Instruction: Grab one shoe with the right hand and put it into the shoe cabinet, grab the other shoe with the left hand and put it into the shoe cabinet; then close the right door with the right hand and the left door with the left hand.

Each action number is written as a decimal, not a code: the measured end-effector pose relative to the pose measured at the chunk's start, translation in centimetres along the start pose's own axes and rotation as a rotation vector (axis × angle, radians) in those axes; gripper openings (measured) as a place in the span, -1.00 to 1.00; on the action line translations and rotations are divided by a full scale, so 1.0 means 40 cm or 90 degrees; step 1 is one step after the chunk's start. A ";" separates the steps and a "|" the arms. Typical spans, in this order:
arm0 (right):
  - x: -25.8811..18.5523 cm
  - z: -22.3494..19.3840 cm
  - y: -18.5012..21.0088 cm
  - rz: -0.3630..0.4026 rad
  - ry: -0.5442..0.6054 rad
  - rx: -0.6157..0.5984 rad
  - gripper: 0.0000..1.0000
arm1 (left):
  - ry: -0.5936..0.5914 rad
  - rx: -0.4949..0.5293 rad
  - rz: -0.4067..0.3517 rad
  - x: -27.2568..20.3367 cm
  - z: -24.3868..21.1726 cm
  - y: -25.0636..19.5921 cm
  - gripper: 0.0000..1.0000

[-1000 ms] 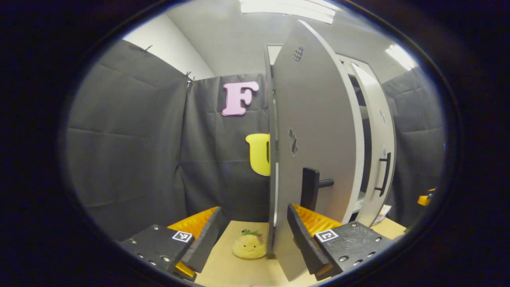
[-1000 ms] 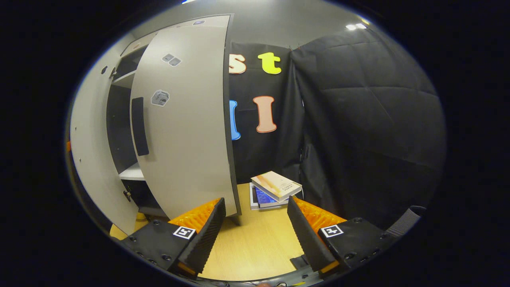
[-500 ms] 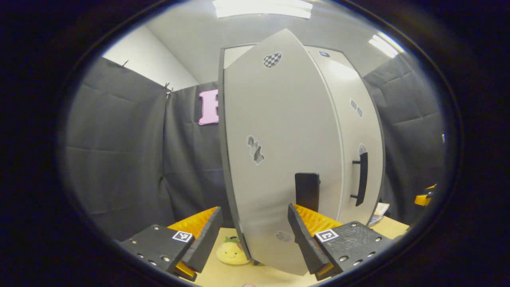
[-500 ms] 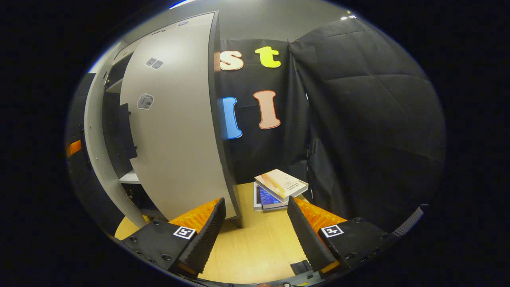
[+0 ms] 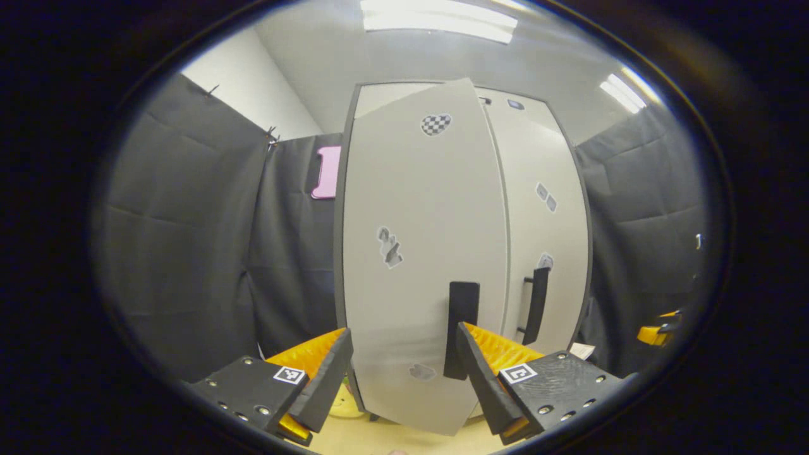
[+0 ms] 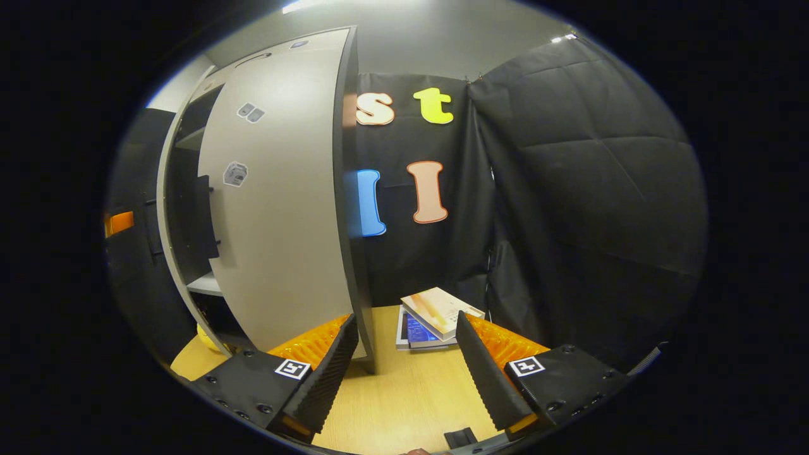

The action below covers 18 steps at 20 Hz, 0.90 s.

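In the left gripper view the grey shoe cabinet fills the middle. Its left door (image 5: 417, 221) is swung almost shut, its bottom edge still standing a little proud. The right door (image 5: 547, 221) lies flat beside it. My left gripper (image 5: 404, 379) is open right in front of the left door, whose black handle (image 5: 461, 316) stands just above one fingertip. In the right gripper view my right gripper (image 6: 404, 373) is open over the table, near the right door (image 6: 284, 208). A narrow dark gap with a white shelf (image 6: 205, 284) shows between that door and the left door's edge (image 6: 165, 208).
Two stacked books (image 6: 436, 313) lie on the wooden table (image 6: 404, 404) at the back by the black cloth wall. A yellow plush toy (image 5: 346, 404) peeks out at the foot of the left door. Part of the other gripper (image 5: 657, 332) shows far right.
The left door has swung from wide open to nearly shut, hiding the plush toy and the wall behind. The right door has closed further. Both grippers stay open.
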State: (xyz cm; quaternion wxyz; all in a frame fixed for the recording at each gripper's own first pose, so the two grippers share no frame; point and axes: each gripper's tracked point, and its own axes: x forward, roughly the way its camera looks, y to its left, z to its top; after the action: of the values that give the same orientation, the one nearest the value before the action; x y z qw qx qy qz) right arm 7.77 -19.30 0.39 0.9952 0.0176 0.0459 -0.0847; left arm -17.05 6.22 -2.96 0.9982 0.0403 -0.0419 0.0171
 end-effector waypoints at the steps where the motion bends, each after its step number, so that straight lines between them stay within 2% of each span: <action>1: 0.000 0.007 0.016 0.006 -0.004 -0.001 0.84 | -0.005 -0.015 -0.001 -0.022 0.002 0.010 0.87; 9: -0.060 0.095 0.182 0.049 -0.062 0.001 0.84 | -0.023 -0.049 0.017 -0.188 0.005 0.157 0.90; 10: -0.073 0.101 0.203 0.052 -0.069 0.003 0.96 | -0.025 -0.048 0.015 -0.207 -0.001 0.170 0.90; 11: -0.086 0.108 0.223 0.055 -0.075 0.007 0.96 | -0.025 -0.046 0.016 -0.225 -0.005 0.184 0.90; 18: -0.155 0.088 0.337 0.054 -0.083 -0.006 1.00 | 0.002 -0.024 0.004 -0.262 -0.076 0.230 0.89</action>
State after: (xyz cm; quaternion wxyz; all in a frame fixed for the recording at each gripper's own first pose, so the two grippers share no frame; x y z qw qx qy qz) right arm 4.28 -5.15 4.86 0.9988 0.0093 -0.0196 -0.0436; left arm -27.56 15.31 -6.13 0.9988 0.0210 -0.0404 0.0198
